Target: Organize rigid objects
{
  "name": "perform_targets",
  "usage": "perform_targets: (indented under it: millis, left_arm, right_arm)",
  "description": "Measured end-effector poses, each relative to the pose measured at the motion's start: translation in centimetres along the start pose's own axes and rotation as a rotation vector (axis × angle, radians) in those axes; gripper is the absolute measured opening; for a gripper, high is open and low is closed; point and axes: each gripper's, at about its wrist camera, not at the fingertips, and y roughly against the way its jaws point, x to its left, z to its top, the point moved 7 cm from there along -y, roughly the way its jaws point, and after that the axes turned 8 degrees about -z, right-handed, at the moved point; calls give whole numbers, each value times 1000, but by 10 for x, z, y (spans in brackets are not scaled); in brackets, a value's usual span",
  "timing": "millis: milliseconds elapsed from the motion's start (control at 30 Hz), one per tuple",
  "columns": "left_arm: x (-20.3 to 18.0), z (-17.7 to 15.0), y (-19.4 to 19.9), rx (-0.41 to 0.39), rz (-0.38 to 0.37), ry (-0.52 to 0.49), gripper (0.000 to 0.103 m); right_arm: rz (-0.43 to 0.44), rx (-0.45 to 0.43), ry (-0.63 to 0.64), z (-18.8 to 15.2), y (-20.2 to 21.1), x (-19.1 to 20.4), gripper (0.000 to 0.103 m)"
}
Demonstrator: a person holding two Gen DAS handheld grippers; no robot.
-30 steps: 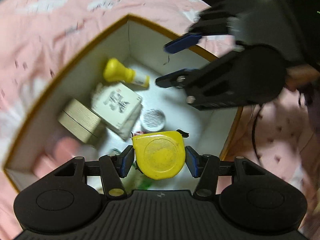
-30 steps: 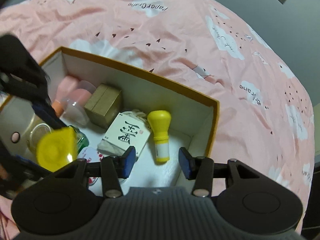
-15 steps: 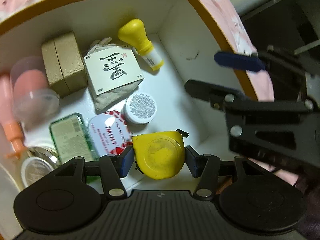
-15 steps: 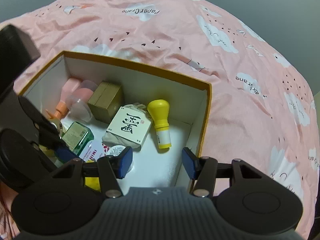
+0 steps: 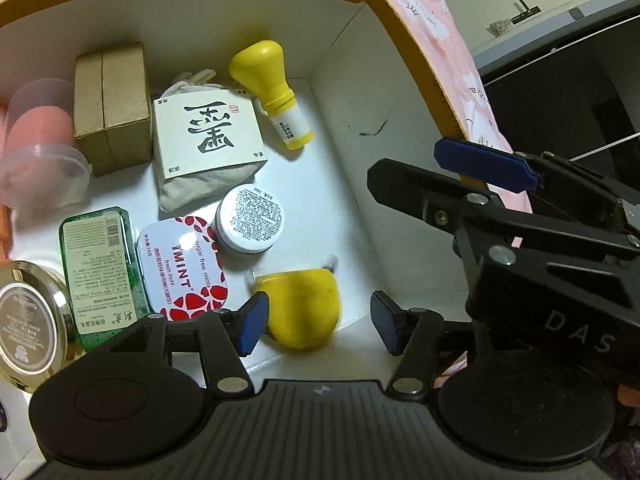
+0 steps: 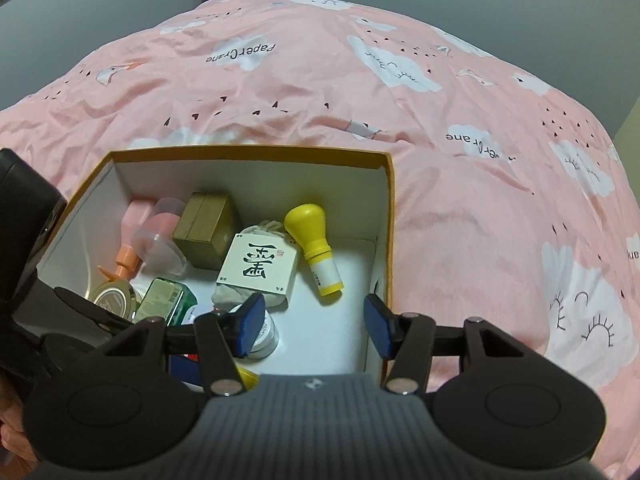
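pink bedding under a box of small items; left hand-held gripper is opening, its jaws off the yellow tape, which sits blurred on the box floor beside a mint tin. it may roll or tip against the tin. right hand-held gripper hangs open, empty, near enough to clip the wall

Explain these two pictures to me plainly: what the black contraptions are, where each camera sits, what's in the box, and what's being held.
These are two hand-held two-finger grippers, each carrying a camera that looks along its fingers. The left-wrist view shows the left gripper, jaws opening, with a round yellow tape measure between its blue pads inside the white cardboard box with the orange rim. The right-wrist view shows the right gripper, open and empty above the box. Also inside: a yellow-capped bottle, a red-and-white mint tin, a gold box and a white round jar.
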Motion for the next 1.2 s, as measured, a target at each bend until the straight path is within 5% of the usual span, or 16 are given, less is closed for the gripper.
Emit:
perform_targets:
  millis: [200,567,1000,1200]
  left_arm:
    - [-3,0,12,-33,27,-12,70]
    - [-17,-5,65,-140,78,-137,76]
    - [-52,-33,165,-482,159,-384,80]
    - [-38,-53,225,-699,244,-362,85]
  right_arm:
    - [-3,16,-24,-1,3,0,56]
    - [-30,-59,-102,0,35,8,83]
    - [4,-250,-419,-22,103,5,95]
    - [-40,-343,-450,-40,133,26,96]
